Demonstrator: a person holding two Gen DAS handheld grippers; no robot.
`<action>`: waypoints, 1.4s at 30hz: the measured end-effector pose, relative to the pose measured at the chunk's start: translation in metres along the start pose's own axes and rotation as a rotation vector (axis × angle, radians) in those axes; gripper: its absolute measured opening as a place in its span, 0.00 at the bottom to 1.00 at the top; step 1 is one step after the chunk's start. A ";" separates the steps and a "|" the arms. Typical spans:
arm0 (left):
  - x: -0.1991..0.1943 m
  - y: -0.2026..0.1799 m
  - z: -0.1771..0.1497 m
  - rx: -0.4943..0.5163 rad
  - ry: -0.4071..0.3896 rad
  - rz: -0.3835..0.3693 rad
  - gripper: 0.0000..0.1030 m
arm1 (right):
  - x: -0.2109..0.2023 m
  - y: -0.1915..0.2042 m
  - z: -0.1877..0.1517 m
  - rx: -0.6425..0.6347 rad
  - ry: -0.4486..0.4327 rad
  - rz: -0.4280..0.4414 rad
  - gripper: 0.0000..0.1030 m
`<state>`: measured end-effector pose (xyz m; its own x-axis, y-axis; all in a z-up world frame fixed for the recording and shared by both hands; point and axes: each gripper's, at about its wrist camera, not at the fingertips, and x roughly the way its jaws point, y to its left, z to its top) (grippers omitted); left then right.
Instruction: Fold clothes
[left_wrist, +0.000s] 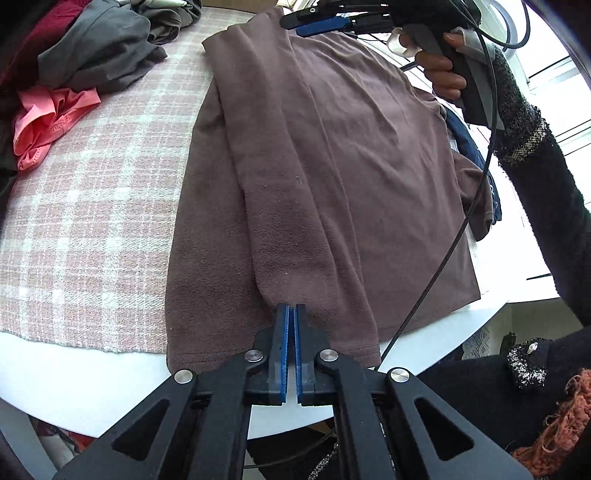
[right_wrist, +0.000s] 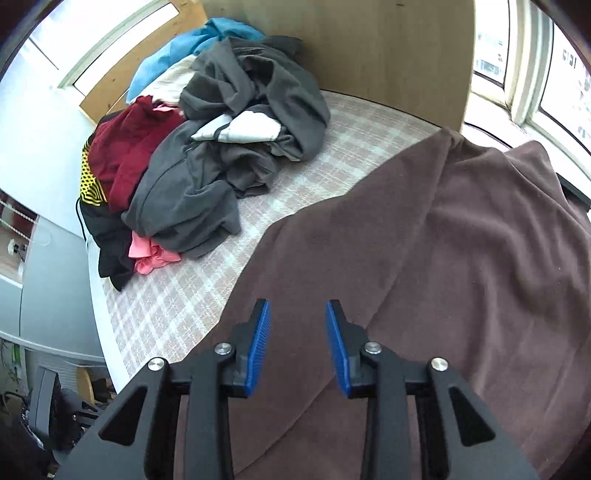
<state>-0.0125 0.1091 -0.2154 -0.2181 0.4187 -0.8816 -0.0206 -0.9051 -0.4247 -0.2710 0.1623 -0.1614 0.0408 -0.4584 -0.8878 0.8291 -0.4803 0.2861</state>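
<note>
Your left gripper (left_wrist: 290, 308) is clenched at the brown shirt's (left_wrist: 332, 166) near hem, on the folded sleeve's end. The shirt runs long toward twelve o'clock. Your right gripper (right_wrist: 297, 310) hangs released above it, grasping nothing.

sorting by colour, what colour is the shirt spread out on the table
Brown shirt, with a mauve tint; clearest in the left wrist view.

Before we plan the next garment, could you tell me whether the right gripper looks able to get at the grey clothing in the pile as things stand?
Probably yes: the right gripper is open over the brown shirt, and only bare checked cloth separates it from the grey clothing.
</note>
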 end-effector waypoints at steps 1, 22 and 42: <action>0.000 -0.002 0.000 0.010 -0.005 -0.002 0.02 | 0.006 0.013 0.006 -0.033 0.016 -0.027 0.31; -0.036 0.030 -0.006 -0.009 -0.128 -0.022 0.02 | 0.063 0.028 0.050 0.009 0.136 -0.113 0.02; -0.097 0.040 0.036 0.064 -0.172 0.139 0.02 | -0.125 -0.037 0.011 0.213 -0.231 0.056 0.08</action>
<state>-0.0275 0.0299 -0.1390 -0.3862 0.2760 -0.8802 -0.0392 -0.9582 -0.2833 -0.3131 0.2288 -0.0575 -0.0647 -0.6348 -0.7700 0.6925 -0.5842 0.4234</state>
